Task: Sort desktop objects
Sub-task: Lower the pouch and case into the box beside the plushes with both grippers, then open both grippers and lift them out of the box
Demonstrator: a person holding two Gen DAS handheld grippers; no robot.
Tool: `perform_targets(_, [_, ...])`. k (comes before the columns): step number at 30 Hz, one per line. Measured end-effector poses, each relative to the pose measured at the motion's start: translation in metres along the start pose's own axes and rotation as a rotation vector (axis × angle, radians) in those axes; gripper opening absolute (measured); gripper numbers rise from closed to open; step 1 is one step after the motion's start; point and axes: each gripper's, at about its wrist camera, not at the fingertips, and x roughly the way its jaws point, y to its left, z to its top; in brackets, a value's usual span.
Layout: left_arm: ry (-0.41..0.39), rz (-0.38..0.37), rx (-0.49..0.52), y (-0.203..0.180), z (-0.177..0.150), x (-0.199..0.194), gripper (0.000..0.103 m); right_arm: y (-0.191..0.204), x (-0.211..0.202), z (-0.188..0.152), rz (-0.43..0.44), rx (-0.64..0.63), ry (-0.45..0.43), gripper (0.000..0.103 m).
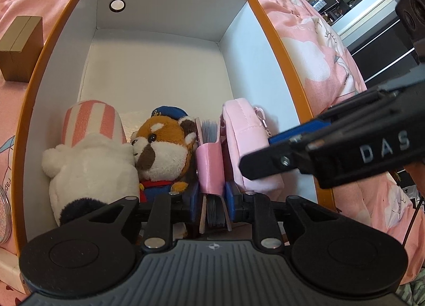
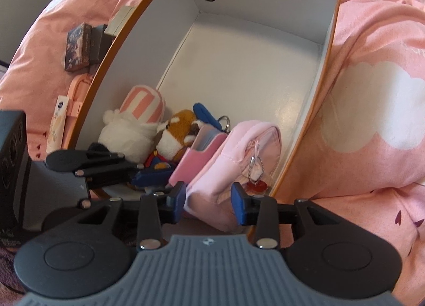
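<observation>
- My left gripper (image 1: 212, 206) is clamped on a pink card holder (image 1: 211, 165), held upright at the near end of the box (image 1: 170, 20).
- My right gripper (image 2: 208, 203) has its blue pads (image 2: 240, 206) either side of the pink pouch (image 2: 233, 152); I cannot tell whether they grip it.
- The pouch stands just right of the card holder, against the box's right wall.
- A red panda plush (image 1: 164, 152) in a blue cap sits left of the card holder, touching it.
- A white plush (image 1: 93, 165) with a pink-striped hat leans against the panda, by the left wall.
- The far half of the box floor is bare.
- Outside, on the pink sheet (image 2: 372, 146): a brown box (image 1: 20, 48), and small dark boxes (image 2: 85, 45) along the orange wall.
</observation>
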Motion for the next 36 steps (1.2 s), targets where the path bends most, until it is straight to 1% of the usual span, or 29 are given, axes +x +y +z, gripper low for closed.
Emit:
perform_targets(1, [0.001,0.000,0.000,0.000,0.000,0.000,0.025,0.000,0.001,0.002,0.001,0.011,-0.009,0.044])
perform_targets(3, [0.006,-0.001,0.002,0.000,0.000,0.001,0.025,0.002,0.004,0.004,-0.014,0.019,-0.015,0.044])
perform_targets(6, [0.003,-0.001,0.004,0.001,-0.001,0.000,0.024,0.014,0.010,0.005,-0.086,-0.030,-0.011,0.042])
perform_targets(7, [0.004,-0.003,0.001,0.002,-0.001,0.000,0.023,0.017,0.011,0.004,-0.109,-0.053,-0.007,0.036])
perform_targets(8, [0.003,-0.006,-0.001,0.003,-0.002,0.000,0.023,0.018,0.013,0.002,-0.122,-0.072,-0.003,0.032])
perform_targets(10, [0.005,-0.012,-0.014,0.005,-0.002,-0.001,0.021,0.017,0.013,0.000,-0.131,-0.083,-0.010,0.026])
perform_targets(11, [0.007,-0.015,-0.025,0.006,-0.001,-0.002,0.021,0.015,0.011,-0.001,-0.125,-0.078,-0.010,0.022])
perform_targets(14, [0.007,-0.015,-0.034,0.008,-0.002,-0.008,0.020,0.004,0.004,-0.003,-0.078,-0.040,0.008,0.016])
perform_targets(16, [-0.006,-0.014,-0.028,0.007,-0.002,-0.015,0.020,-0.005,-0.002,-0.006,-0.020,0.003,0.025,0.014])
perform_targets(19, [-0.021,-0.005,-0.020,0.005,0.000,-0.024,0.020,-0.015,-0.004,-0.011,0.060,0.059,0.049,0.012])
perform_targets(21, [-0.021,0.007,-0.006,0.002,0.001,-0.026,0.020,-0.014,-0.002,-0.015,0.090,0.077,0.058,0.012])
perform_targets(24, [-0.015,0.023,0.007,-0.002,0.002,-0.025,0.020,-0.006,0.003,-0.015,0.103,0.058,0.069,0.012])
perform_targets(26, [-0.006,0.037,0.013,-0.003,0.002,-0.021,0.020,0.000,0.005,-0.014,0.087,0.031,0.077,0.011])
perform_targets(27, [0.001,0.032,0.008,-0.002,0.002,-0.018,0.020,0.001,0.007,-0.013,0.075,0.022,0.080,0.011])
perform_targets(32, [0.026,0.022,-0.001,0.002,-0.002,-0.003,0.020,-0.004,0.014,-0.011,0.068,0.023,0.087,0.011])
perform_targets(36, [0.026,0.023,0.003,0.002,-0.001,-0.003,0.021,-0.004,0.015,-0.011,0.072,0.023,0.082,0.011])
